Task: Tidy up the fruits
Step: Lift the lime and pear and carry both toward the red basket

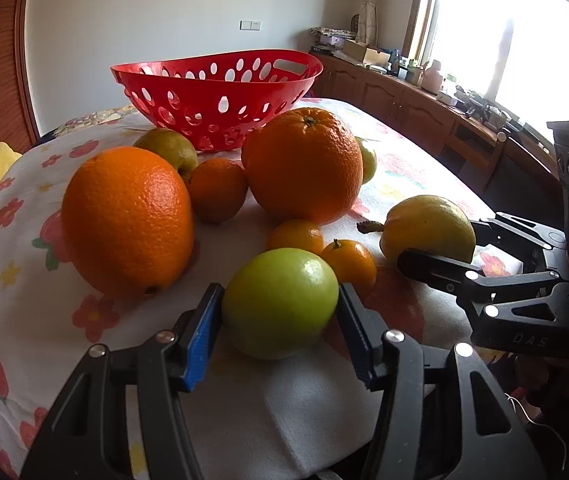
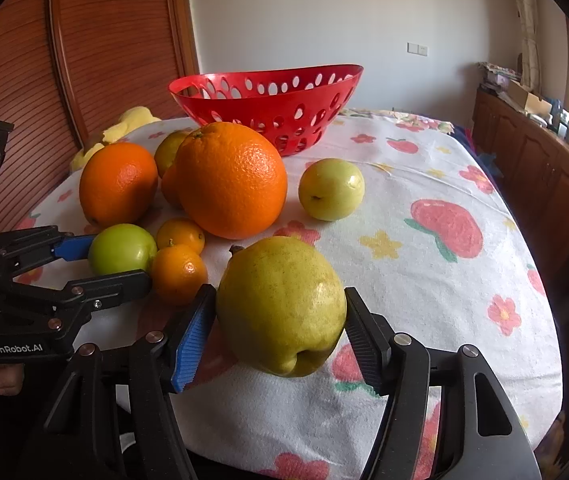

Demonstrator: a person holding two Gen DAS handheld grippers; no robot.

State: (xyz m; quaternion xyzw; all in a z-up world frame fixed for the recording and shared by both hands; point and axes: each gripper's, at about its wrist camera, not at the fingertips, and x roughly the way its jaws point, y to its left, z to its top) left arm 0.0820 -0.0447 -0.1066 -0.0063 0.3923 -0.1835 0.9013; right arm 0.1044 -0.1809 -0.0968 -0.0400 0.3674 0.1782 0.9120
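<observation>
Two tools are in my view, each set around one fruit on the cloth-covered desk (image 2: 424,184). My left tool (image 1: 280,312) has its blue-faced fingers against both sides of a green apple (image 1: 280,304); the pads press on it and the fruit rests on the cloth. My right tool (image 2: 280,320) stands half-wide around a yellow-green pear (image 2: 280,304), stem end pointing away; both pads meet its flanks, and its underside appears clear of the cloth, though I cannot confirm this.

Legible writing: "GenRobot.AI" in white on the left tool's body in the right wrist view; "DAS" faintly embossed on the right tool's body in the left wrist view. No other labels read.

Remaining fruit: two large oranges (image 2: 230,180) (image 2: 118,184), three small mandarins (image 2: 178,274) (image 2: 180,234) (image 1: 216,190) grouped between them and the apple, a pale green fruit (image 2: 330,190) standing apart to the right, and a dull green one (image 1: 168,148) partly hidden behind the oranges. A red perforated basket (image 2: 268,104) sits at the far end of the desk; its interior is largely out of sight.

A yellow soft object (image 2: 124,130) at the far left edge is mostly cut off. Items on the sideboard (image 1: 404,96) under the window are washed out by glare. Part of a hand (image 2: 0,384) shows below the left tool.
</observation>
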